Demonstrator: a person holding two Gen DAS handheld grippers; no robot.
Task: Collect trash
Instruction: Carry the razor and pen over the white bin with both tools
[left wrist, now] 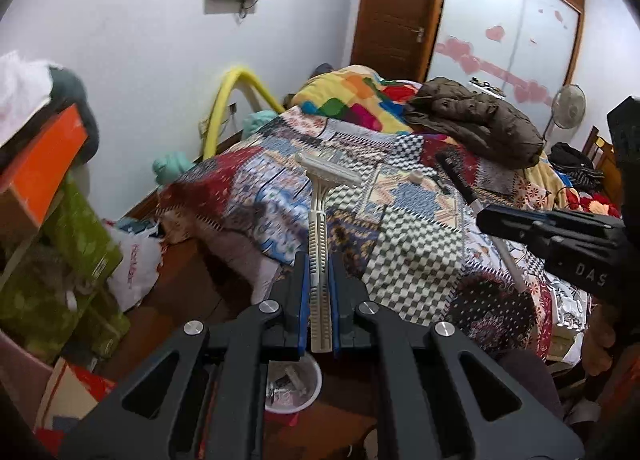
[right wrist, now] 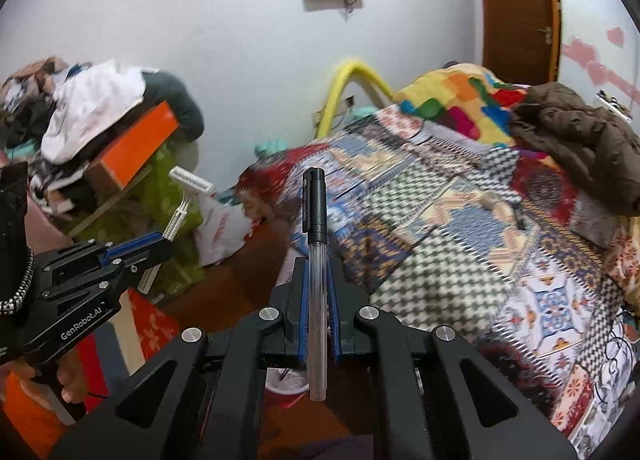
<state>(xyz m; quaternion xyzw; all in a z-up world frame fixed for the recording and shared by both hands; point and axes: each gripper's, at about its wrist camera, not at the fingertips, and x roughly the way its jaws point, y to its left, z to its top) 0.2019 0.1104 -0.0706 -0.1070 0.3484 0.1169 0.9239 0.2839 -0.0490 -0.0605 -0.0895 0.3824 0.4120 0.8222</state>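
**Both grippers loaded, bin directly below**

Nearest, under the wrists: a red-rimmed trash cup (left wrist: 294, 384) on the wooden floor (left wrist: 192, 284), already holding scraps of paper. It shows just beneath the jaws in both views.

Left gripper (left wrist: 319, 260): jaws closed tight on the handle of a pale disposable razor (left wrist: 319, 244), head pointing forward and up, handle end hanging over the cup. Right gripper (right wrist: 319, 264): jaws likewise pinched shut, on the clear barrel of a capped black pen (right wrist: 316, 260), cap forward, tail end over the cup rim. The two tools sit side by side, apart.

Beyond: the foot edge of the bed, patchwork quilt (left wrist: 400, 244), a small pale object (left wrist: 416, 177) lying on it mid-bed. Further back, a brown jacket (left wrist: 476, 124) near the far right corner, then a wooden door (left wrist: 394, 12).

Judgement: this is the carry-and-drop step; both items are lifted off and not yet binned. Next move calls for centring each item over the cup, tilting down, then opening the jaws. Risk: the long pen could tip over the narrow rim.
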